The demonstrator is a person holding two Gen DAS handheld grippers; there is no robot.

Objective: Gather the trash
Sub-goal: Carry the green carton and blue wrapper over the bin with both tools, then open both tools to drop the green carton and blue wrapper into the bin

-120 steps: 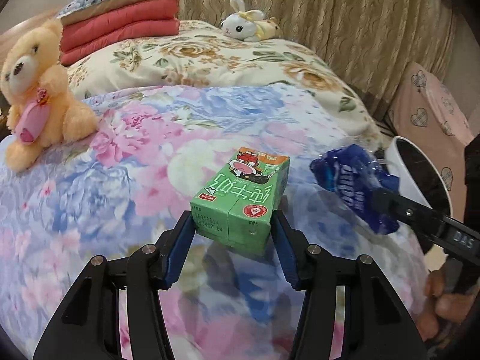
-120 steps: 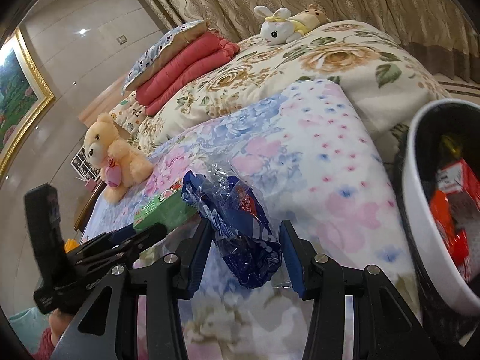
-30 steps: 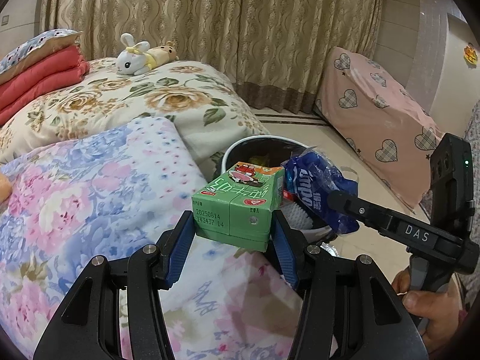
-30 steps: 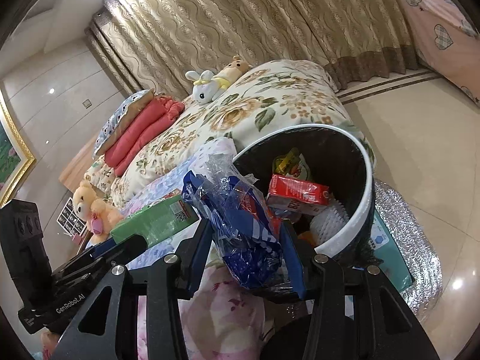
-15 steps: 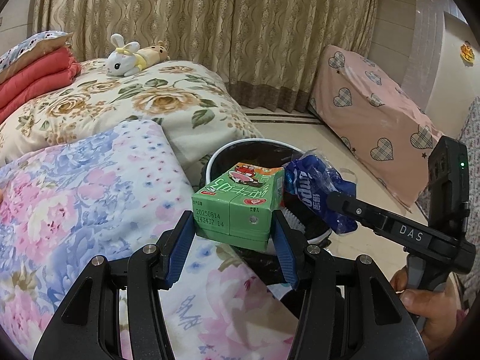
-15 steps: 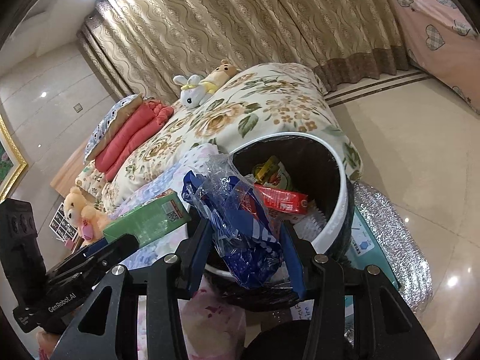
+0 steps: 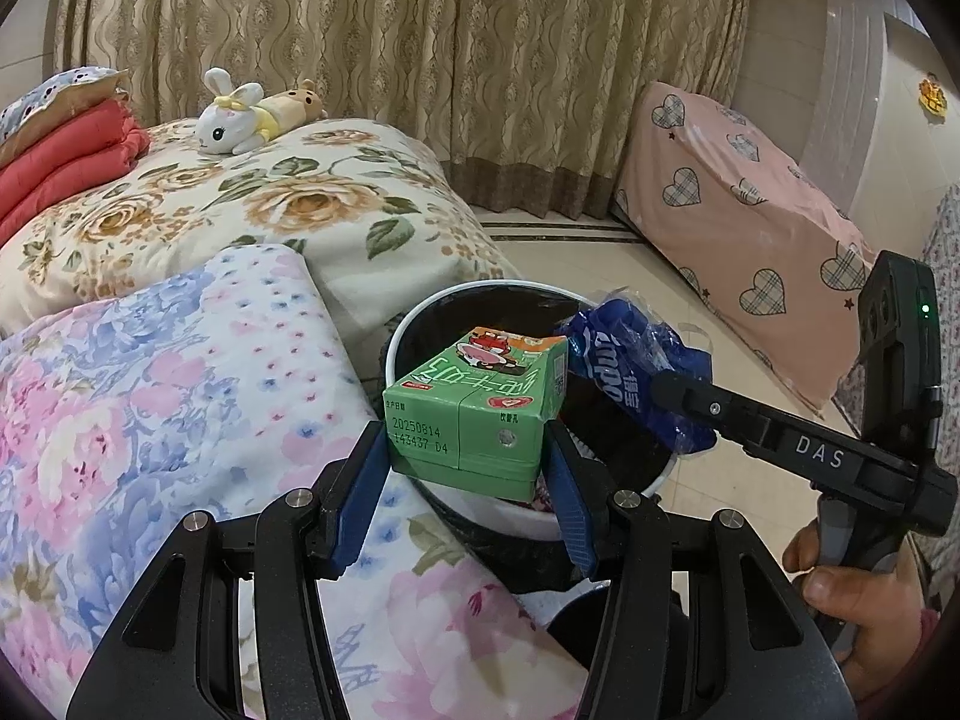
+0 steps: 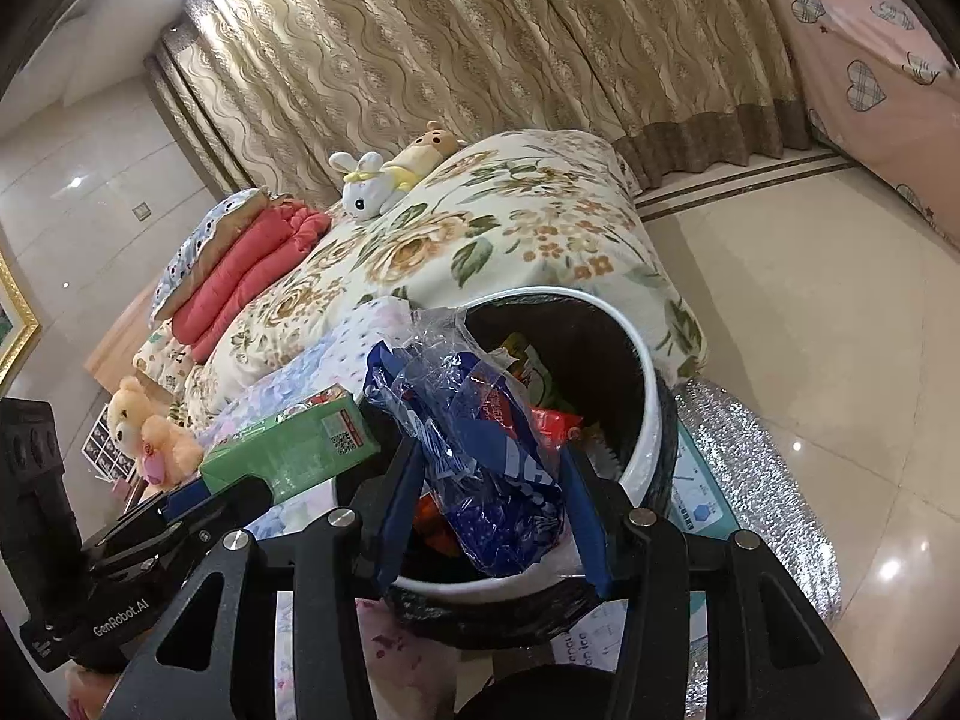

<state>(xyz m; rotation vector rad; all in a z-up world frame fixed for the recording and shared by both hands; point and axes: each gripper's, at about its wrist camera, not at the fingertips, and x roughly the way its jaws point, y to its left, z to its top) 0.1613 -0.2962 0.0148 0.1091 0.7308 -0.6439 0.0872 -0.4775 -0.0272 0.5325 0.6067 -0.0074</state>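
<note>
**A:** ok so where's the trash at right now? both claws loaded?

**B:** yep. The left claw [image 7: 465, 468] is clamped on a green drink carton [image 7: 474, 414], blue pads pressed on its two sides, printed date facing the camera. The carton sits out over the near rim of the white trash bin [image 7: 600, 525], not inside it. The right claw [image 8: 489, 516] is clamped on a crumpled blue plastic wrapper [image 8: 480, 468], which bulges up between the pads with some clear film sticking out the top.

**A:** and the wrapper, over the bin too?

**B:** from the right wrist view it hangs above the bin's mouth. In the left wrist view you see it just right of the carton, close beside it; can't really tell if they touch, the fisheye squashes it.

**A:** anything already in the bin?

**B:** black liner, some red packaging [image 8: 555, 420] and other colourful bits, mostly hidden behind the wrapper.

**A:** surroundings?

**B:** the bin stands on the tile floor [image 8: 810, 312] right against the bed [image 7: 288, 210], on a silvery mat [image 8: 762, 492]. A pink and blue floral quilt [image 7: 156, 396] lies on the near part of the bed, a bunny plush [image 7: 231, 120] farther back by the curtains [image 7: 420, 48], and a teddy bear [image 8: 150, 426] at far left in the right wrist view. A hand [image 7: 858, 594] grips the right claw's handle.
</note>
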